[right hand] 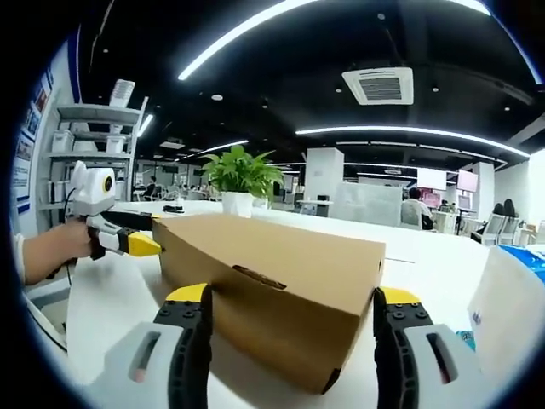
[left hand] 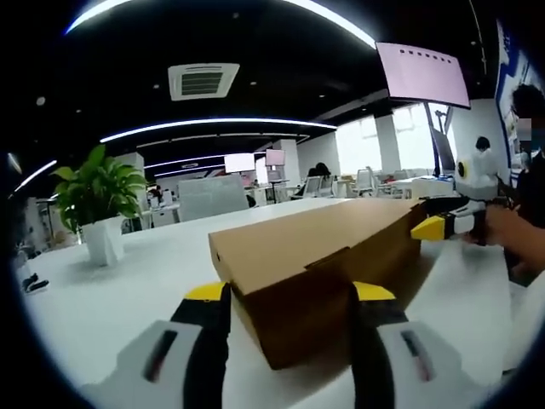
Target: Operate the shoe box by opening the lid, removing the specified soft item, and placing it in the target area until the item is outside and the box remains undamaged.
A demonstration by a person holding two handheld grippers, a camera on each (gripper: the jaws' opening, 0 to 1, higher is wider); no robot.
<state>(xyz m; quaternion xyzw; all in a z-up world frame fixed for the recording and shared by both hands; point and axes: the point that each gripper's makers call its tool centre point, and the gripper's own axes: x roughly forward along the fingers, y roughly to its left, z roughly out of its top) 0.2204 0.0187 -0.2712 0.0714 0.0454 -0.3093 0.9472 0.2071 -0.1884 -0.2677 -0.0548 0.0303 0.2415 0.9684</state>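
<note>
A brown cardboard shoe box (left hand: 324, 247) lies on the white table (left hand: 111, 290) with its lid down. My left gripper (left hand: 291, 294) is open, its yellow-tipped jaws straddling the box's near end. At the box's far end I see the right gripper (left hand: 441, 227), held by a hand. In the right gripper view the same box (right hand: 272, 273) lies lengthwise away from me. My right gripper (right hand: 294, 296) is open, one jaw on each side of that end. The left gripper (right hand: 136, 243) sits at the box's far left end, a hand on it.
A green plant in a white pot (left hand: 100, 204) (right hand: 241, 183) stands on the table beyond the box. A white sheet or bag (right hand: 511, 298) lies close to the box on the right. Grey shelving (right hand: 85, 145) stands at the left. Desks and people fill the far room.
</note>
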